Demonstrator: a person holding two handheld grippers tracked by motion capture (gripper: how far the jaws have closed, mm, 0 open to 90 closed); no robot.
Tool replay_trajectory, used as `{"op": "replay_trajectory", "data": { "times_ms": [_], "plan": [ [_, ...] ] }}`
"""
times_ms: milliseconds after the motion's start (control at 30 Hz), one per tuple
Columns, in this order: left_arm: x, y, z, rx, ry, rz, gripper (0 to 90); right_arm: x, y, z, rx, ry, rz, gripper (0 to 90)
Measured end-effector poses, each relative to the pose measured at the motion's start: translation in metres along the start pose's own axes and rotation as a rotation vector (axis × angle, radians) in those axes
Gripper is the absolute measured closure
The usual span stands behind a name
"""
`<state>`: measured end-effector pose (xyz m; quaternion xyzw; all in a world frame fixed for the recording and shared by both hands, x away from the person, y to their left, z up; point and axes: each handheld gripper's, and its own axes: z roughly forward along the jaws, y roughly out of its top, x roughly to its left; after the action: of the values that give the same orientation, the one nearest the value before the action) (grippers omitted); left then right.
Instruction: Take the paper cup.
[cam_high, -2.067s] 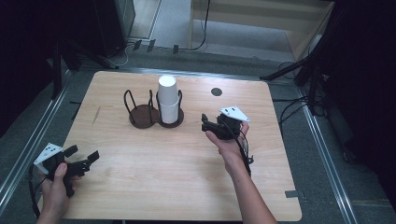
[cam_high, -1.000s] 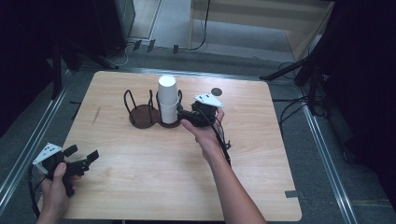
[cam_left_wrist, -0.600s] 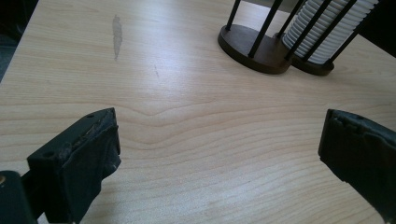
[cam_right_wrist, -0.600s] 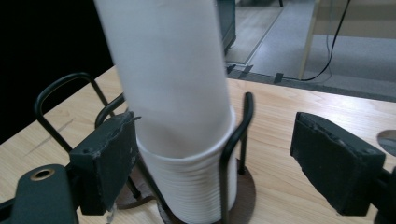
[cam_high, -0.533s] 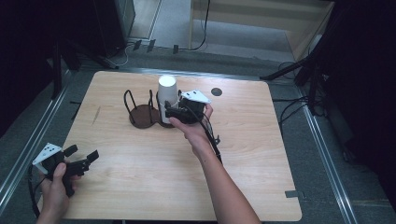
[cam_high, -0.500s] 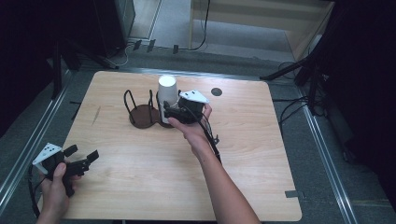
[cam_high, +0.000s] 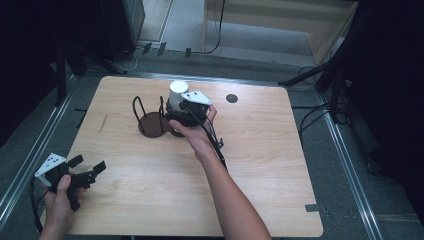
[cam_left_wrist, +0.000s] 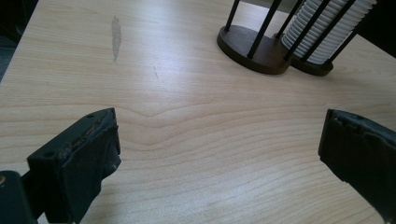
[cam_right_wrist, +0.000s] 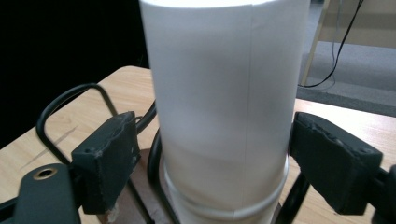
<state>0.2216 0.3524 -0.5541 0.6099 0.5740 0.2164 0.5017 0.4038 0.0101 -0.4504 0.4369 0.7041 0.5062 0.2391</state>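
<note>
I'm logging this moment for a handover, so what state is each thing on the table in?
Cup stack: upright in its holder, between the open right gripper's jaws.
Cup holder: upright; one ring empty, the other holds the stack.
Right gripper: open around the stack.
Left gripper: open, holding nothing.

White cup stack (cam_high: 176, 95) upright in wire holder (cam_high: 155, 116)

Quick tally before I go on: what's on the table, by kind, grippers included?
Cup stacks: 1
Wire holders: 1, a double one
Grippers: 2, left and right
Total: 4
</note>
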Motion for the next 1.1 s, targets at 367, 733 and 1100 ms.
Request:
{"op": "replay_trajectory", "data": {
  "times_ms": [367, 733, 1100],
  "plan": [
    [0.000, 0.000, 0.000, -0.001, 0.000, -0.006, 0.0, -0.001, 0.000, 0.018, -0.009, -0.042, 0.026, 21.8],
    [0.000, 0.000, 0.000, -0.002, -0.001, -0.003, 0.0, -0.004, 0.002, 0.017, -0.034, -0.047, 0.020, 24.9],
    [0.000, 0.000, 0.000, -0.004, 0.002, -0.005, 0.0, 0.000, 0.015, 0.008, -0.055, -0.034, -0.005, 26.0]
  ]
}}
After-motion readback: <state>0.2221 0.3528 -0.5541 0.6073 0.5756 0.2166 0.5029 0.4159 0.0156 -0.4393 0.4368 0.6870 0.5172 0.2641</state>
